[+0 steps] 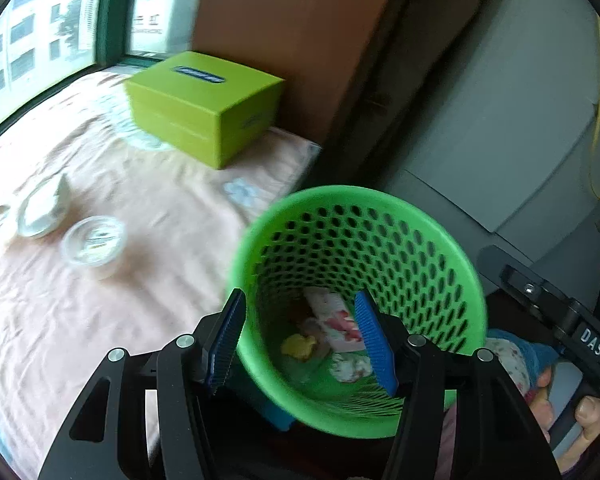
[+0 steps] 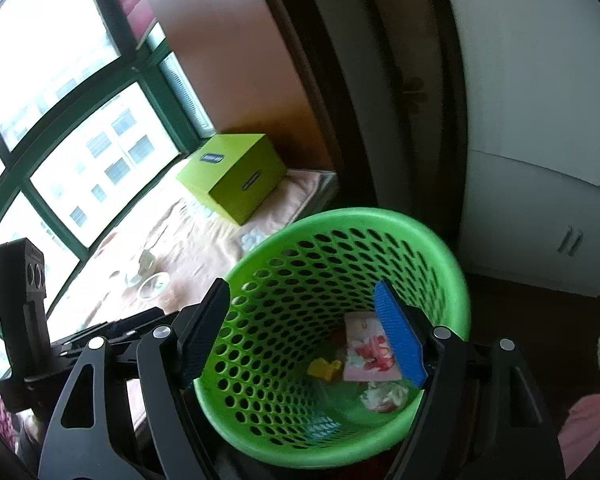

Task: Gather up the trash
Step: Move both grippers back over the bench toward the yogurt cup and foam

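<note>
A green perforated waste basket (image 1: 432, 240) (image 2: 420, 232) stands beside the bed, right below both grippers. Inside it lie a yellow crumpled scrap (image 1: 298, 346) (image 2: 324, 368), a pink-and-white card (image 1: 340, 324) (image 2: 370, 350) and a crumpled white wrapper (image 1: 350, 366) (image 2: 382, 396). My left gripper (image 1: 300, 296) is open above the basket's near rim, one finger outside the left wall, the other over the inside, and holds nothing. My right gripper (image 2: 300, 286) is open over the basket mouth, and nothing is between its blue pads (image 2: 400, 340).
A bed with a peach sheet (image 1: 120, 320) carries a lime-green box (image 1: 204, 104) (image 2: 236, 176) and two clear plastic tubs (image 1: 94, 242) (image 1: 40, 210). A window (image 2: 60, 120) runs behind the bed. White cabinets (image 2: 540, 160) and a dark door frame (image 2: 340, 120) stand behind the basket.
</note>
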`<state>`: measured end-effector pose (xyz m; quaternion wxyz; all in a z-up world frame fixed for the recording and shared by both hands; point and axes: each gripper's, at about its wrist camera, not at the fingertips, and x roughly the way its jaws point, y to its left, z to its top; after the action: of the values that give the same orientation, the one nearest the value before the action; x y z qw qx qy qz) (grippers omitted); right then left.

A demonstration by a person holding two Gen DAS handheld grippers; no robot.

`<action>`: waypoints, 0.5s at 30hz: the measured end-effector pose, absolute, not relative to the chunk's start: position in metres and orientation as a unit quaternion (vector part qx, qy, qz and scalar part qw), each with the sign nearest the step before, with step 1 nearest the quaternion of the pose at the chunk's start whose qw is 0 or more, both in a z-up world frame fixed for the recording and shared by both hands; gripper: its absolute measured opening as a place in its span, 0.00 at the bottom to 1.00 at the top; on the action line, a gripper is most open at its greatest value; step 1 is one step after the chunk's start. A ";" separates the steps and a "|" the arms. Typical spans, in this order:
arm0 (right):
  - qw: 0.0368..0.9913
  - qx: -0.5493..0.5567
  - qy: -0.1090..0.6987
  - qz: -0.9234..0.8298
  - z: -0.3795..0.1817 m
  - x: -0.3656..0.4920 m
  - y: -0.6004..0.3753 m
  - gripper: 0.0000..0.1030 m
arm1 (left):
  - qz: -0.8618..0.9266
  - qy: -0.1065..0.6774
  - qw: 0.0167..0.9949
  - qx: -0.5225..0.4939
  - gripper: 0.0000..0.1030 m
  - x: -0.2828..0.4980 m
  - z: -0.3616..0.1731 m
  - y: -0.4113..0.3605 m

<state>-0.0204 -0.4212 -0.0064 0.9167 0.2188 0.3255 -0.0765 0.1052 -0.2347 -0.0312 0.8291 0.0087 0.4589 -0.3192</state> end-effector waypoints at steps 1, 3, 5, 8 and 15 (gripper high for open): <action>0.917 0.217 0.327 -0.073 -0.006 -0.019 -0.419 0.73 | -0.312 0.459 0.832 0.007 0.53 0.108 -0.031 -0.228; 0.917 0.213 0.330 -0.066 -0.007 -0.014 -0.412 0.74 | -0.298 0.458 0.837 0.003 0.53 0.113 -0.031 -0.216; 0.917 0.210 0.334 -0.058 -0.008 -0.010 -0.406 0.74 | -0.285 0.457 0.842 -0.003 0.53 0.119 -0.031 -0.203; 0.918 0.202 0.339 -0.044 -0.008 -0.003 -0.394 0.74 | -0.260 0.455 0.852 -0.012 0.55 0.128 -0.029 -0.181; 0.917 0.180 0.356 -0.004 -0.011 0.020 -0.361 0.75 | -0.204 0.449 0.869 -0.034 0.55 0.148 -0.028 -0.124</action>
<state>0.0196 -0.3608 -0.0111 0.9171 0.1801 0.3556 -0.0037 0.1483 -0.1244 -0.0276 0.8693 -0.0343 0.4488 -0.2044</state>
